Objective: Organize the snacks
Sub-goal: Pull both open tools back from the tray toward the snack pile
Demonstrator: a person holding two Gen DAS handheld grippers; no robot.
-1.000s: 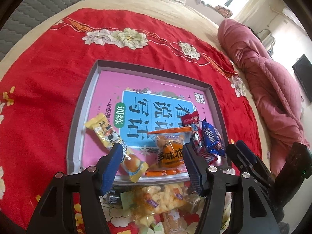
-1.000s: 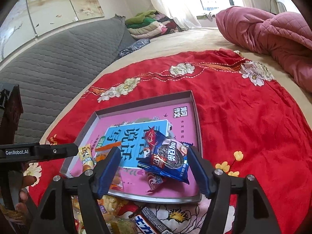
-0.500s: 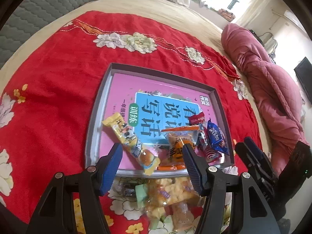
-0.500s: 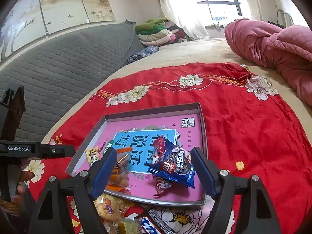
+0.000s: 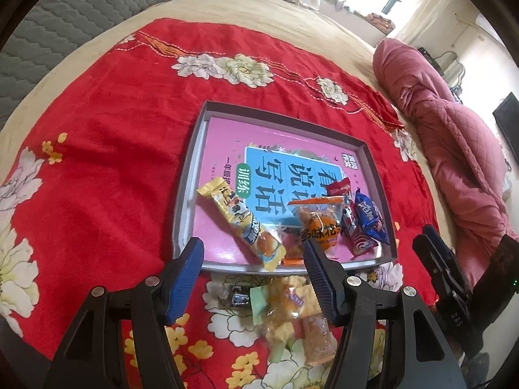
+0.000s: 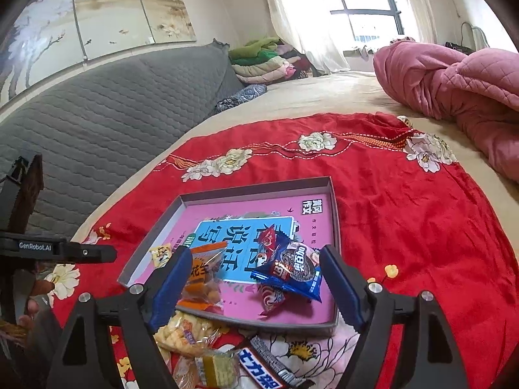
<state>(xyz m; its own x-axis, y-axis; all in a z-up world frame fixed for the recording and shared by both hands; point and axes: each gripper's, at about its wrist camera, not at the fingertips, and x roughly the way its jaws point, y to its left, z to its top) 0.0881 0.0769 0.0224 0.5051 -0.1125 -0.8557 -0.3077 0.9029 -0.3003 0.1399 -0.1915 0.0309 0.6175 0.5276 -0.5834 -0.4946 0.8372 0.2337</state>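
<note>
A grey-rimmed tray (image 5: 191, 178) (image 6: 256, 189) with a pink book in it lies on the red flowered cloth. It holds a long yellow packet (image 5: 240, 217), an orange packet (image 5: 319, 227) (image 6: 202, 275), a small red packet (image 5: 339, 188) and a blue cookie packet (image 5: 369, 217) (image 6: 292, 269). Loose snacks (image 5: 288, 304) (image 6: 185, 327) and a chocolate bar (image 6: 262, 363) lie on the cloth before the tray's near edge. My left gripper (image 5: 253, 253) hovers open above that edge, holding nothing. My right gripper (image 6: 256, 256) has its jaws opening, and the blue packet lies loose in the tray beyond them.
A pink quilt (image 5: 460, 149) (image 6: 454, 77) is bunched at the right of the bed. A grey padded headboard (image 6: 97, 113) runs along the left, with folded blankets (image 6: 259, 61) behind. Fingers of a hand (image 6: 29, 308) show at the left edge.
Both grippers have drawn back and up from the tray, which now looks smaller and farther. The right jaws stand wider apart. The snacks in the tray have not moved.
</note>
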